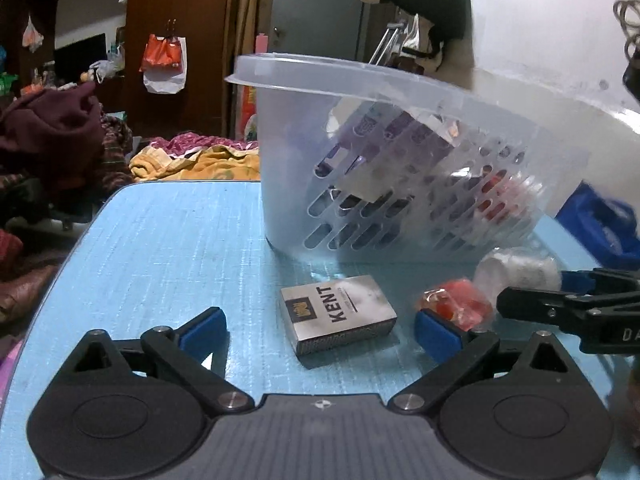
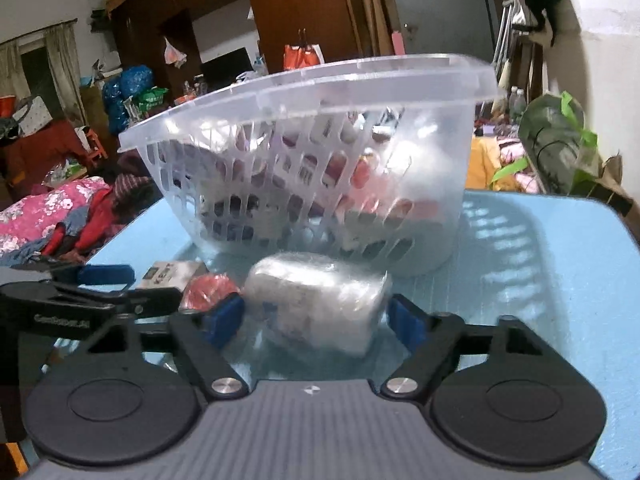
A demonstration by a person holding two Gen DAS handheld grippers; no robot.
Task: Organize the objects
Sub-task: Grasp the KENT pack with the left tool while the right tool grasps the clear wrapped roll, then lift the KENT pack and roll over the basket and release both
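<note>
A clear slotted plastic basket (image 1: pixel 400 184) holding several items stands on the blue table (image 1: pixel 168 248); it also shows in the right wrist view (image 2: pixel 320 160). A grey KENT box (image 1: pixel 338 314) lies between my left gripper's (image 1: pixel 320 332) wide-open fingers, also seen in the right wrist view (image 2: pixel 172 274). A red wrapped item (image 1: pixel 456 304) lies beside the left gripper's right pad; it also shows in the right wrist view (image 2: pixel 210 290). A white plastic-wrapped packet (image 2: pixel 316 300) sits between my right gripper's (image 2: pixel 316 320) open fingers, close to both pads; it also shows in the left wrist view (image 1: pixel 516 272).
A dark blue object (image 1: pixel 604 220) lies at the table's right, past the basket. Piled clothes and bedding (image 1: pixel 60 148) surround the table's left and far edges. A potted plant (image 2: pixel 560 144) stands beyond the table's far right corner.
</note>
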